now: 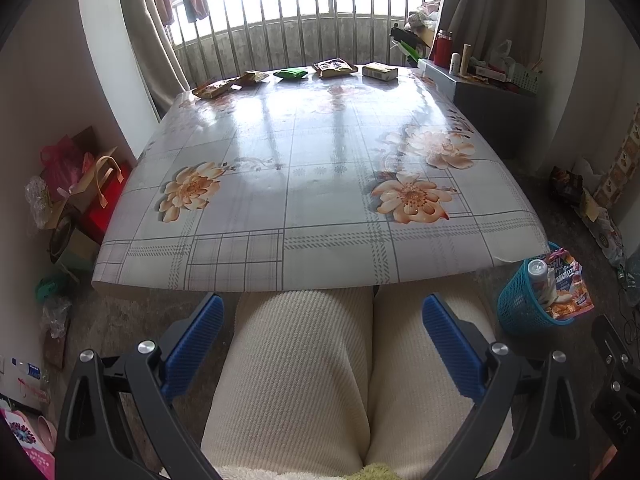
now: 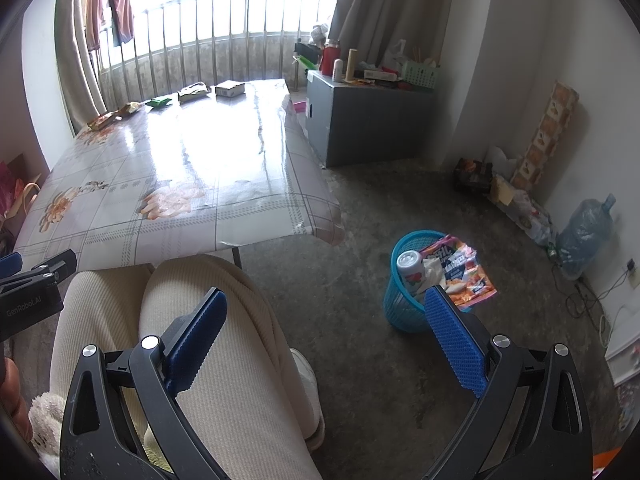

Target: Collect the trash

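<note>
Left wrist view: my left gripper hangs over my lap, jaws spread and empty, as does my right gripper. Five wrappers line the table's far edge, well apart from me. Down by my right side, the blue basket looks overfull; a long reach may slide packets off the glossy cloth, or topple the basket's load.

Left gripper: jaws wide, nothing between them; legs directly below, table edge just ahead. Tabletop bare out to wrappers along its far edge. Right gripper: jaws wide, open floor below; basket just ahead-right, already stuffed.
</note>
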